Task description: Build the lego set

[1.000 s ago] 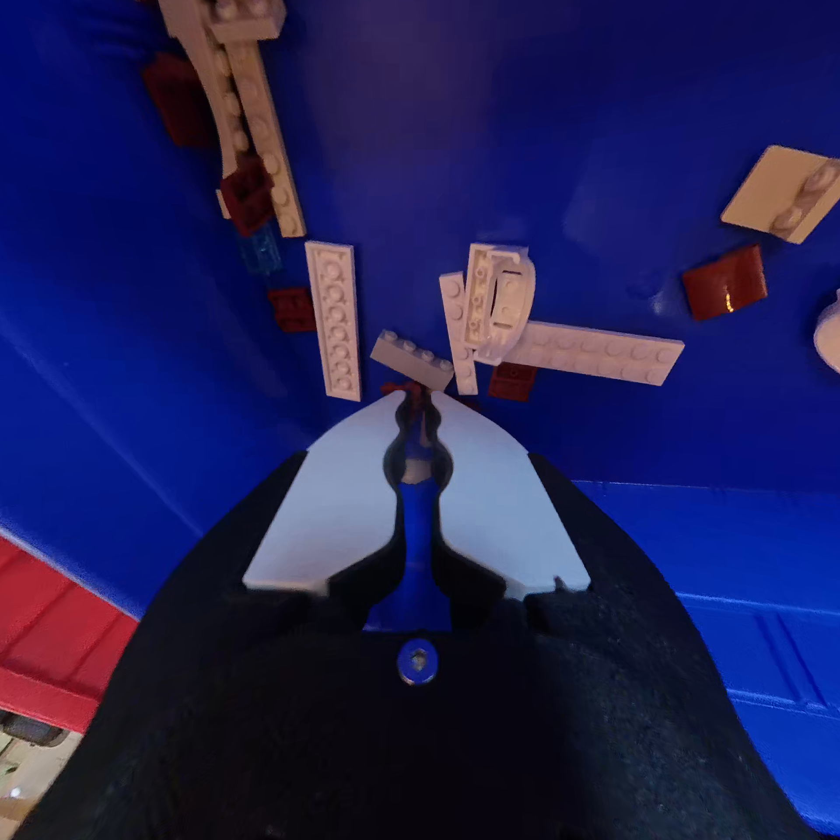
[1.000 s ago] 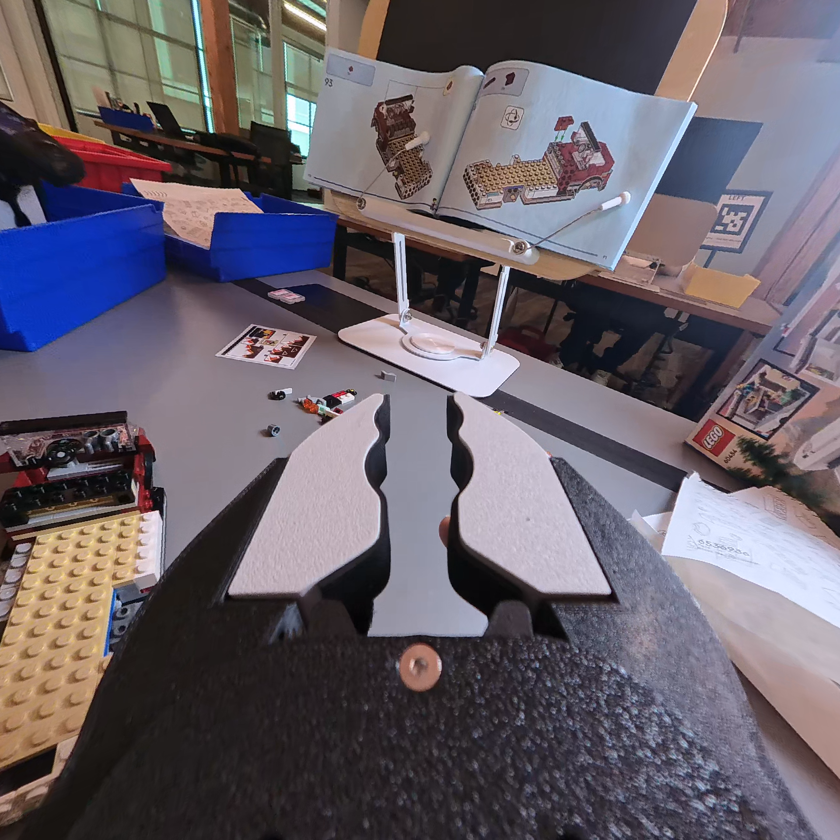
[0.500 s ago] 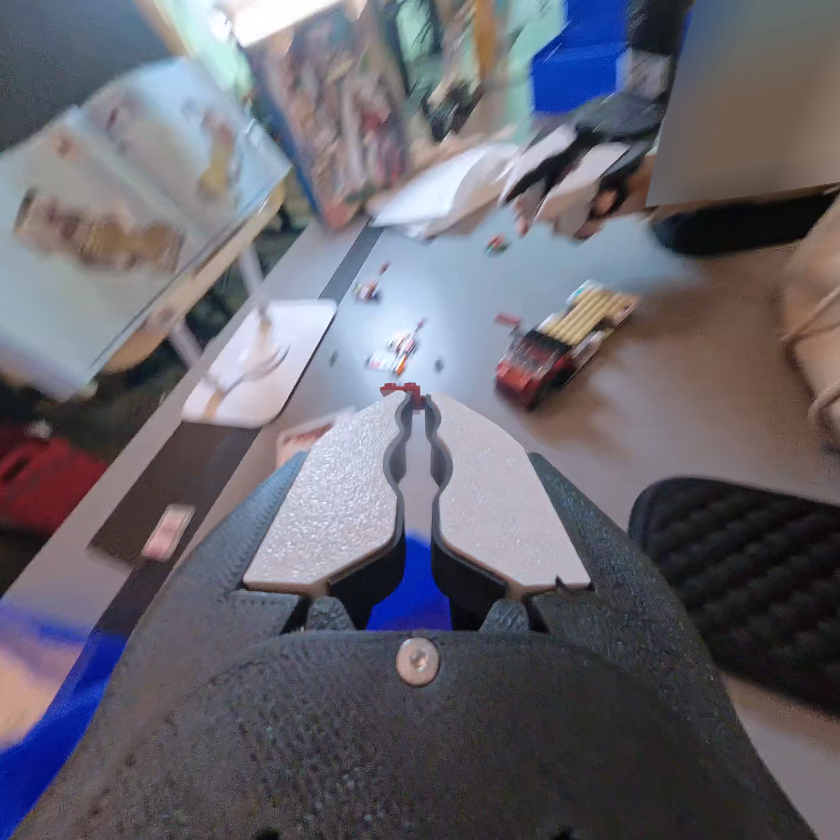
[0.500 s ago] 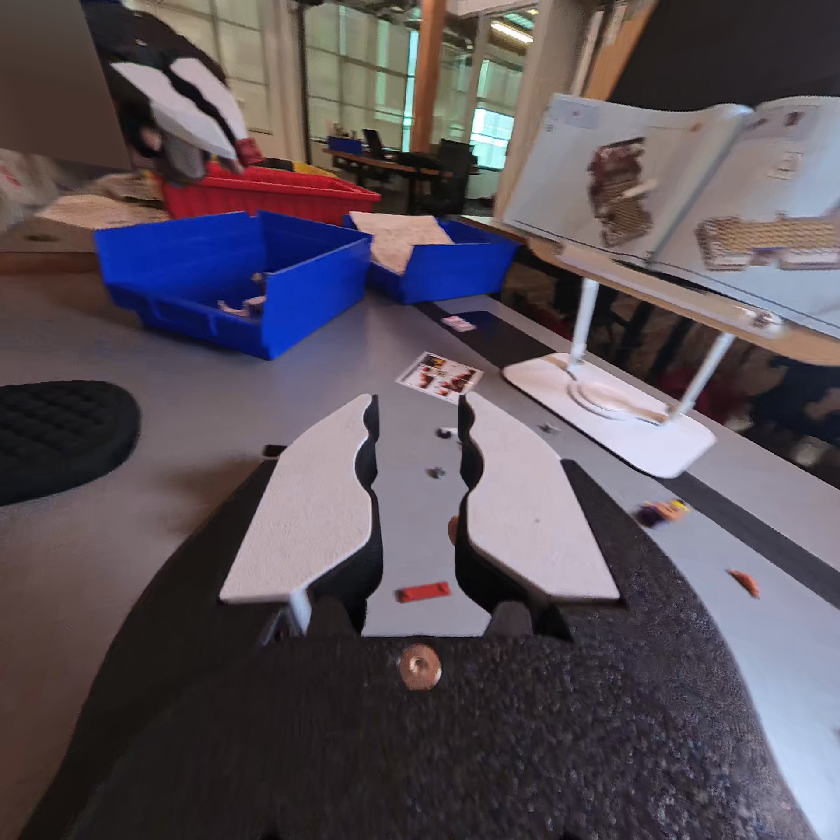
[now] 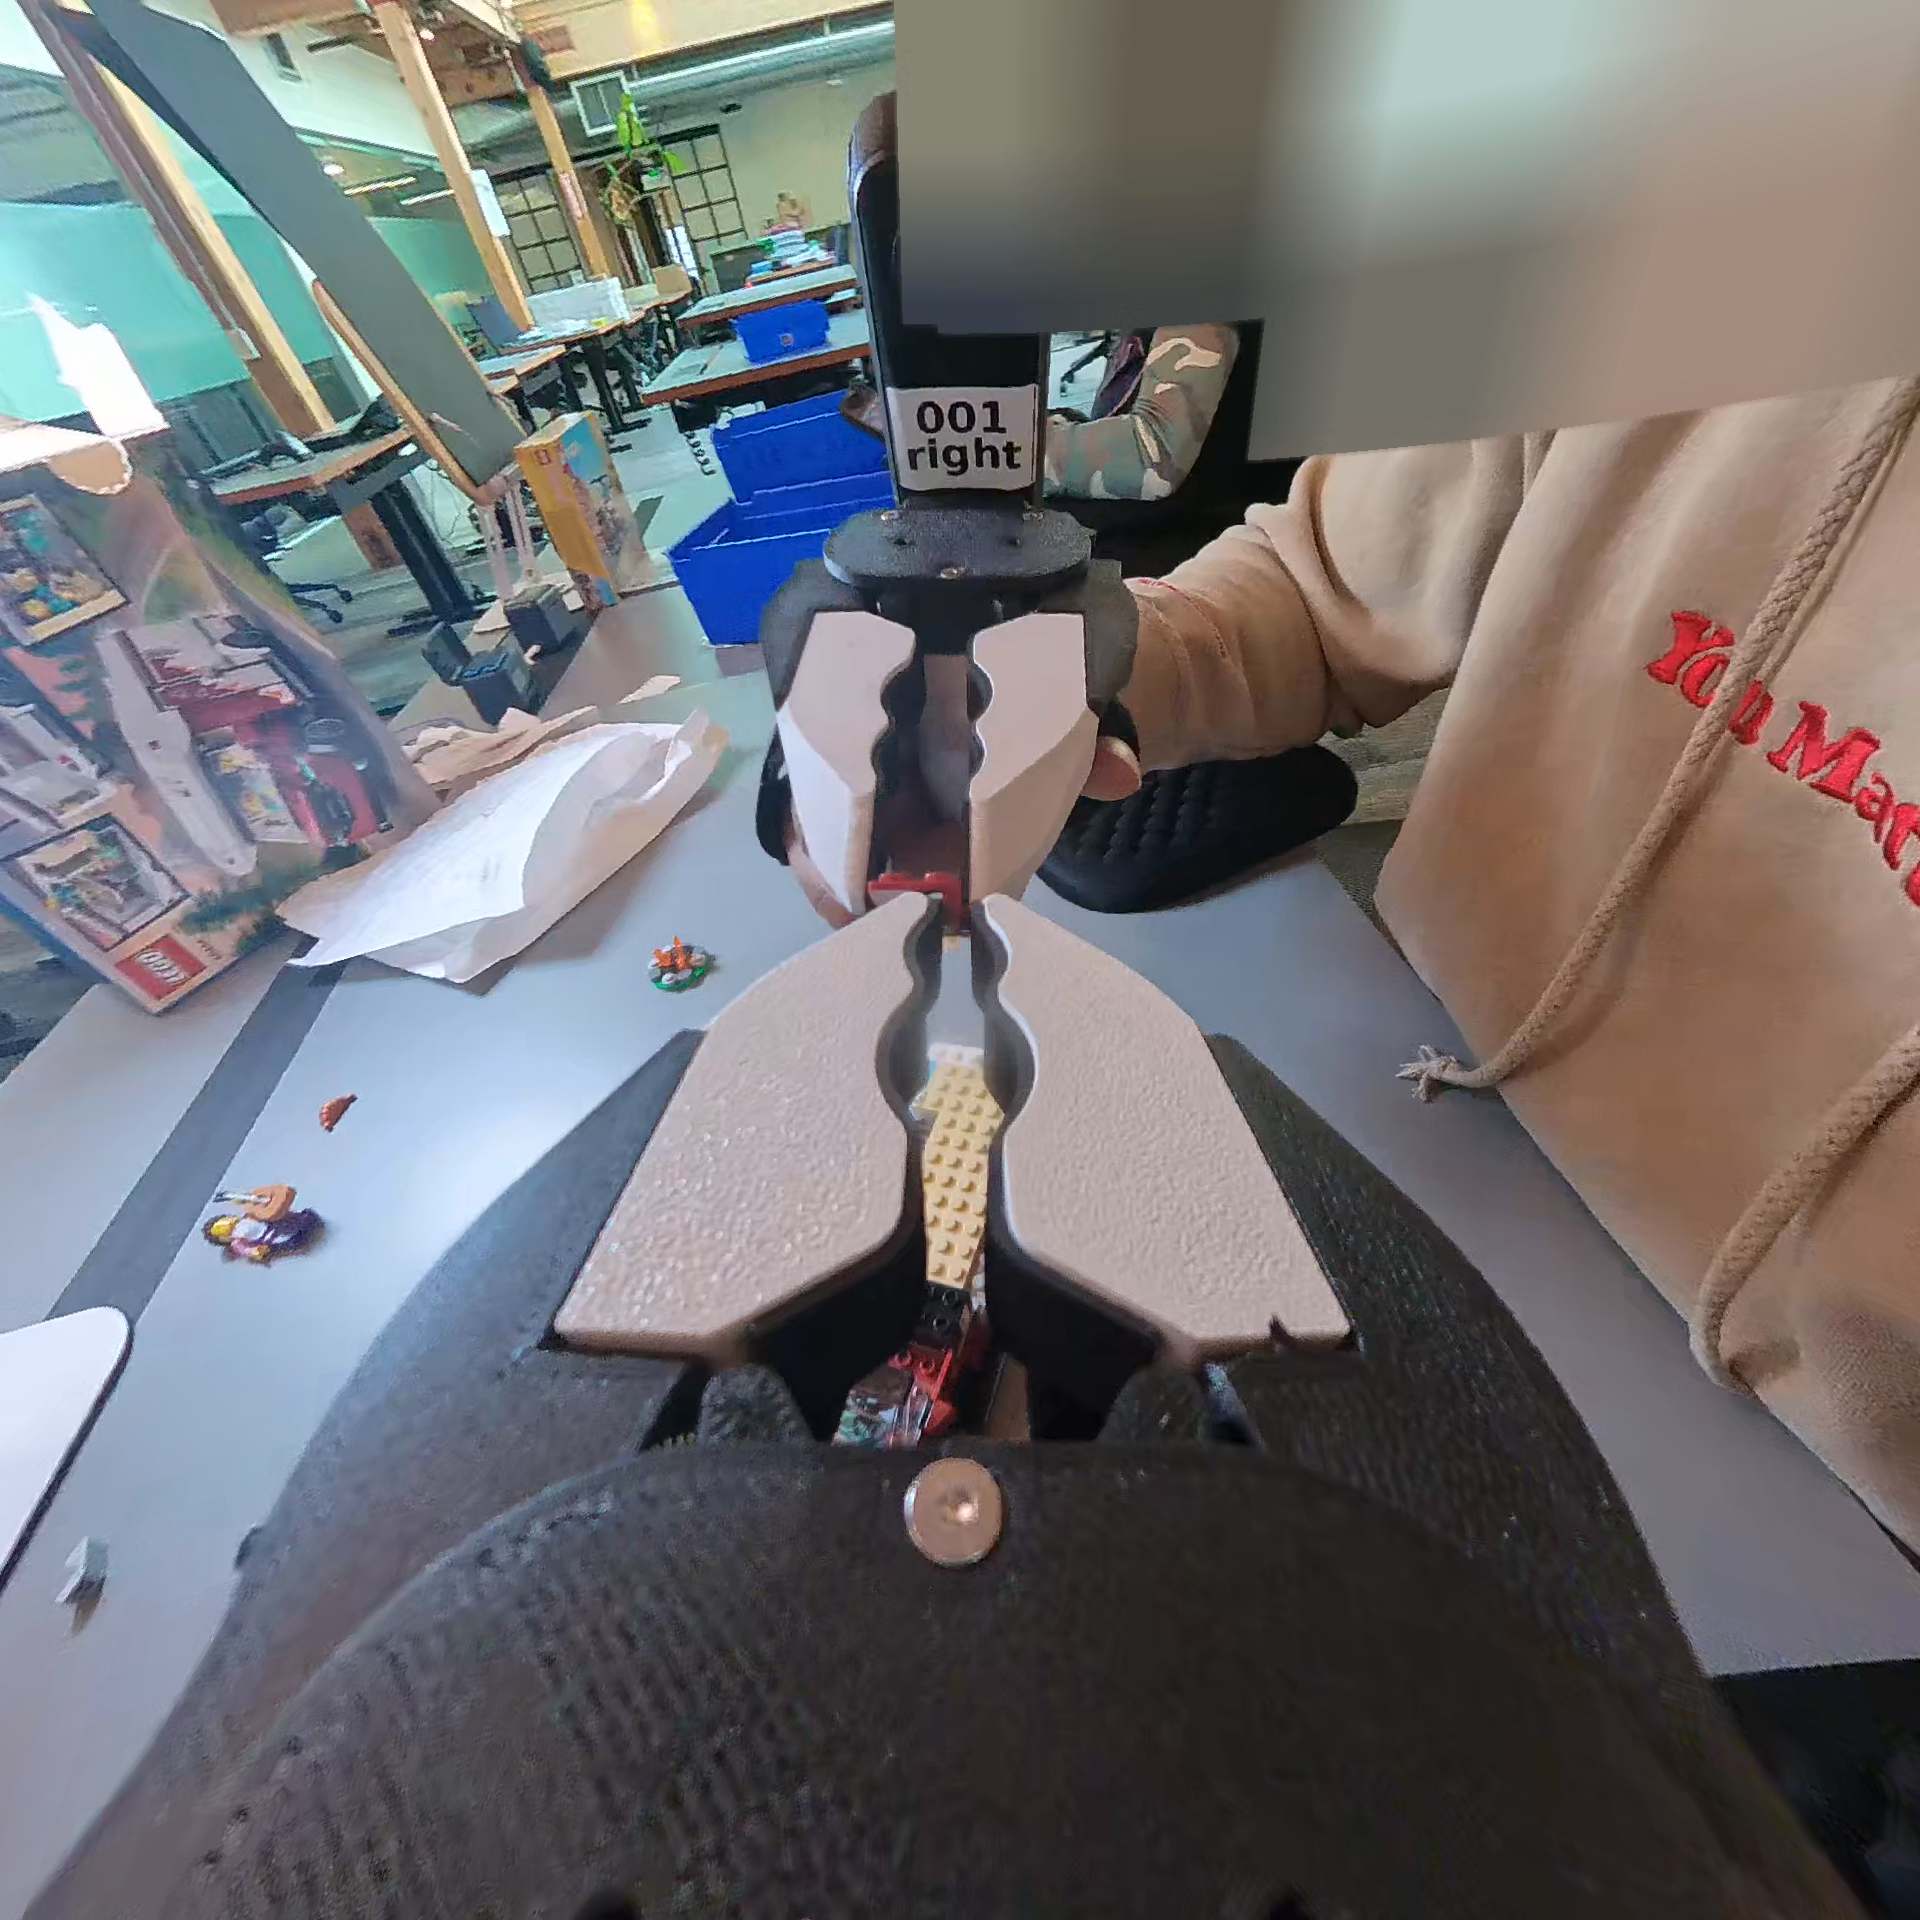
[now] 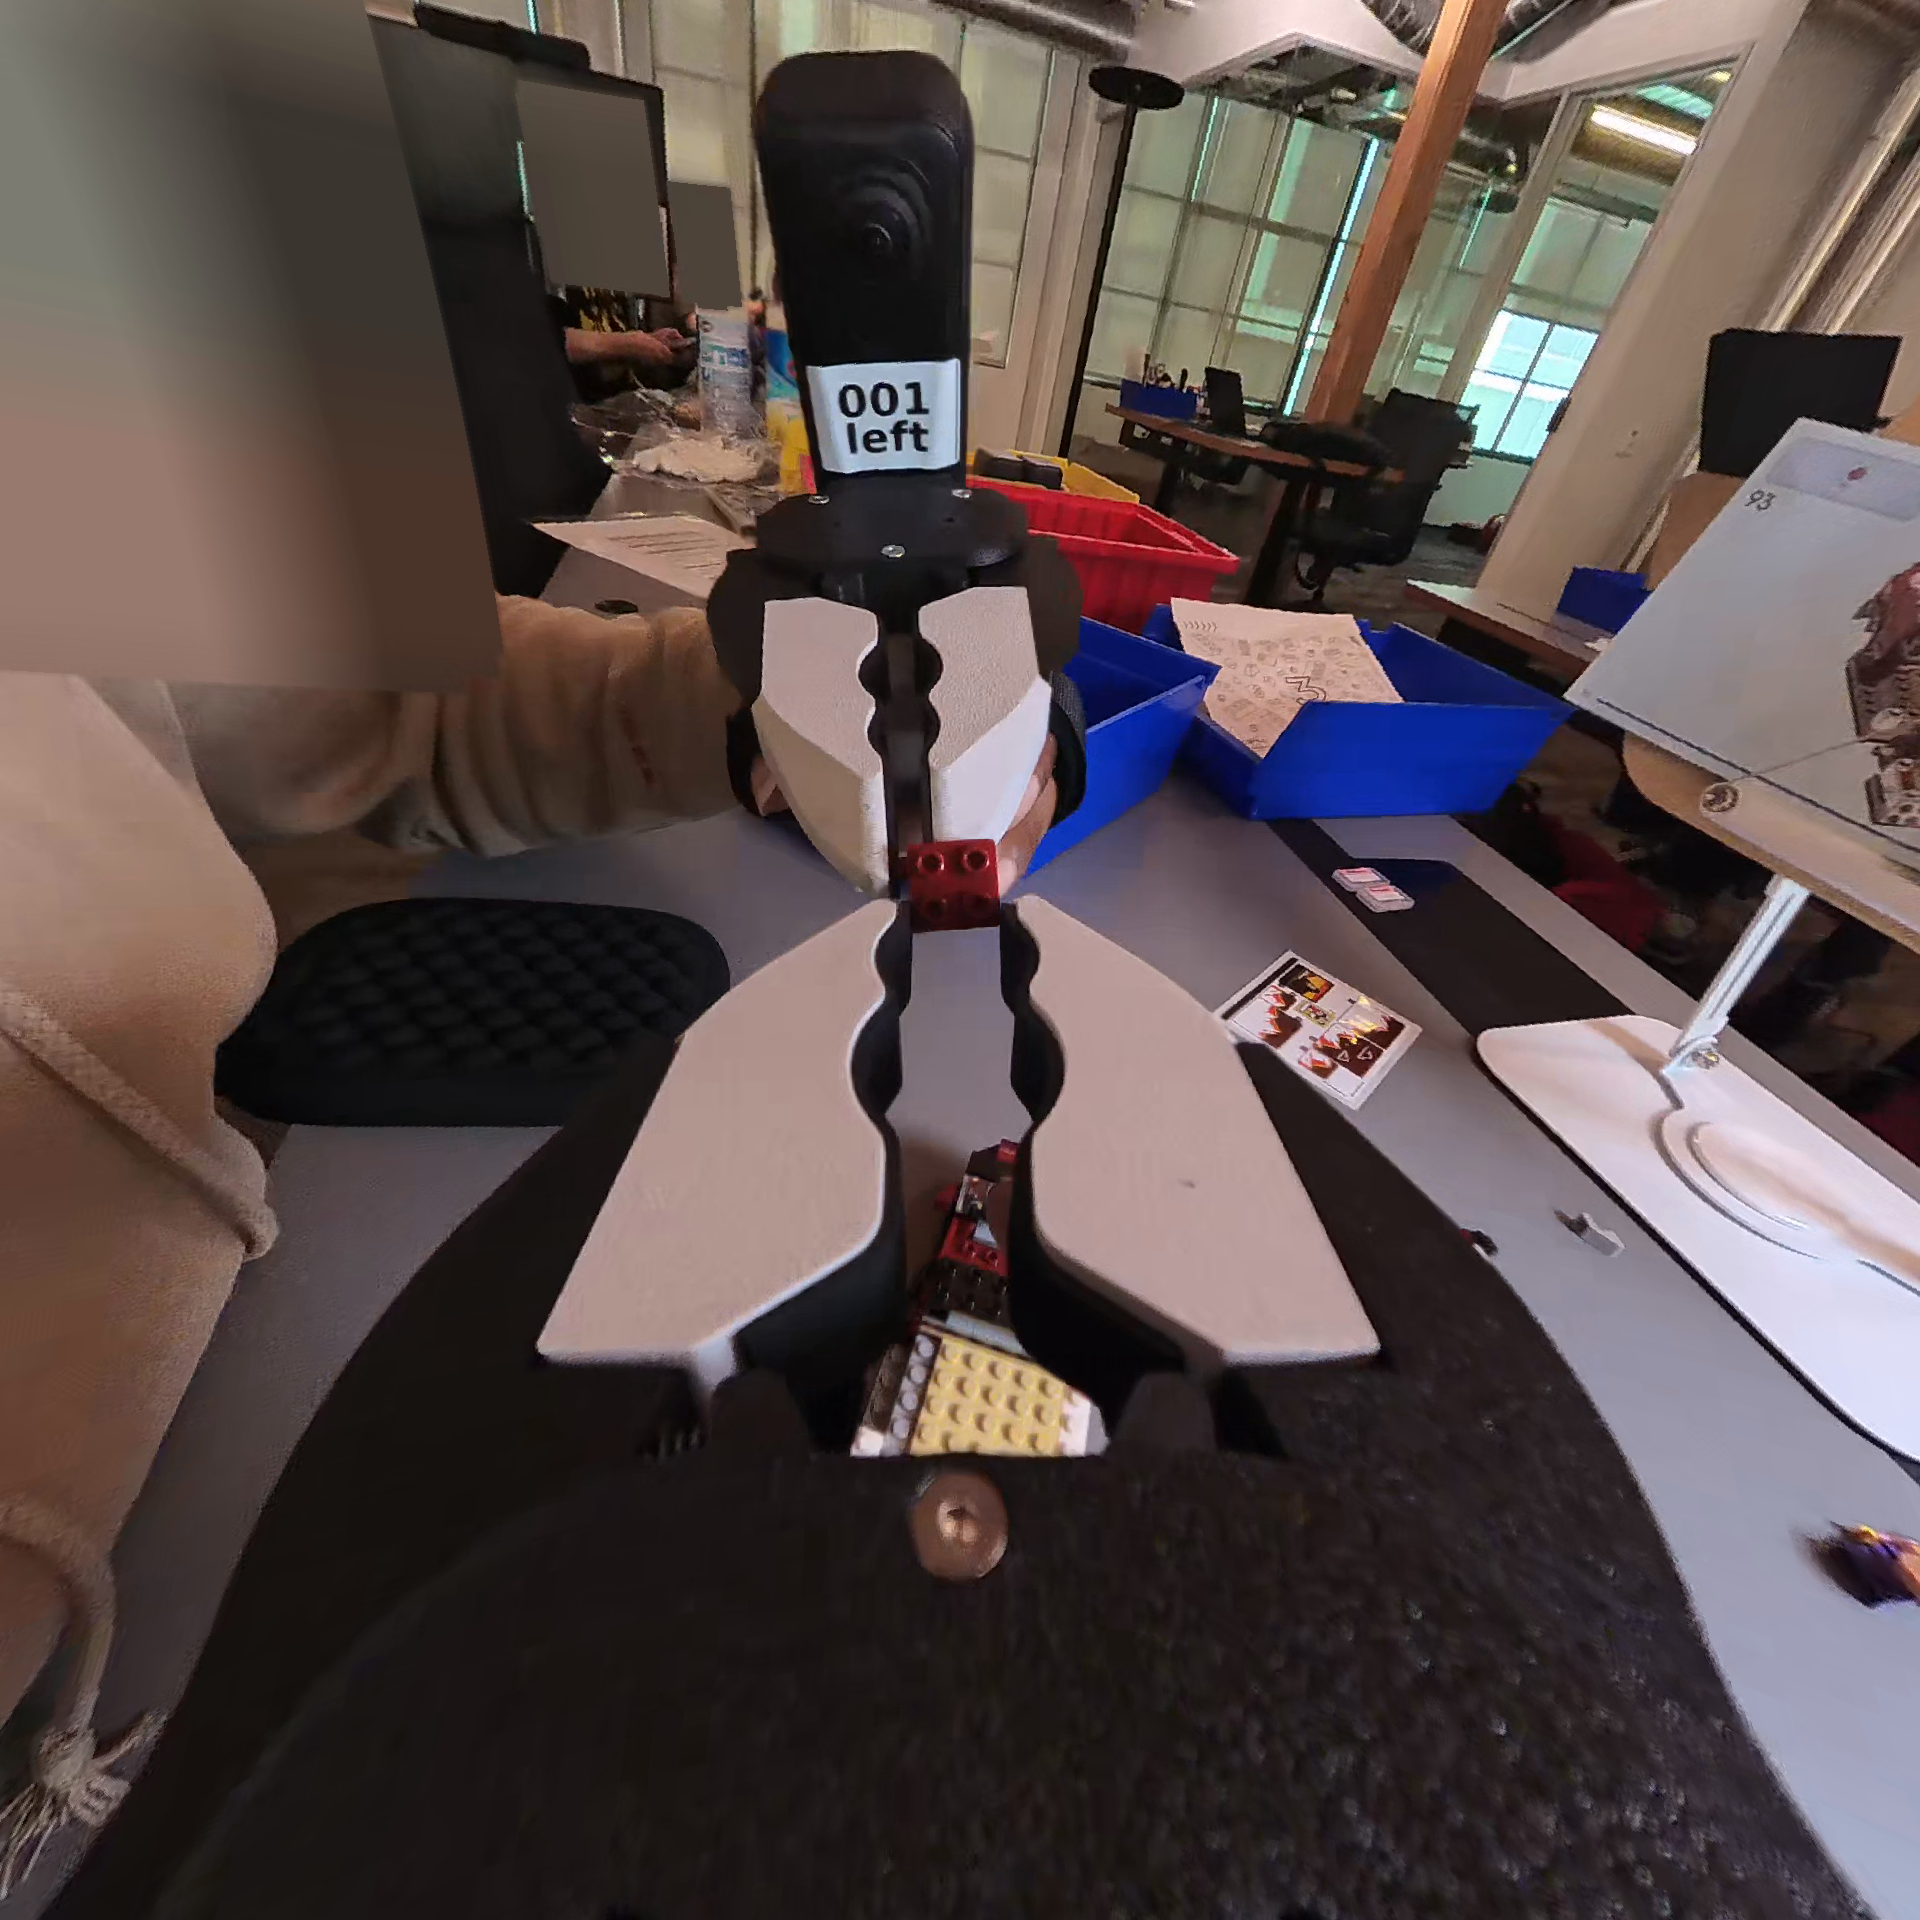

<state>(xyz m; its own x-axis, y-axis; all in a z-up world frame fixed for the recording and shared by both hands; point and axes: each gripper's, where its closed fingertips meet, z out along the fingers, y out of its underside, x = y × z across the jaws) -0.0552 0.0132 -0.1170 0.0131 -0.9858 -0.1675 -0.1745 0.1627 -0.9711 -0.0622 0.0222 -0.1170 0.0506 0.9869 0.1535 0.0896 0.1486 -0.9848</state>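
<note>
The two claws meet tip to tip above the grey bench [image 6: 1195, 904], with a small dark red plate [image 6: 951, 881] caught between them. The left claw [image 6: 902, 868] is nearly together, clamped thinly across the plate's edge; its four studs face the right wrist camera. The right claw [image 6: 951, 920] stands somewhat wider and sits at the plate's two sides, its pads appearing to touch it, so both claws seem to be gripping the one piece at once.

Directly below the claws lies a partly built model [image 6: 982, 1392] with a tan studded plate and red and black parts. Off to the right claw's right are a small printed card [image 6: 1320, 1023], a white book stand base [image 6: 1714, 1164] and blue bins [image 6: 1382, 738]; a black mat [image 6: 468, 1003] lies to its left, and a crumpled paper bag [image 5: 499, 842] shows beyond the left claw.

The likely trouble is the shared hold: the piece is small and gripped by narrow tips, so if one claw lets go before the other is pressing squarely, it could twist or drop onto the model below. Pulling the claws apart while both are clamped could also flick it away.
</note>
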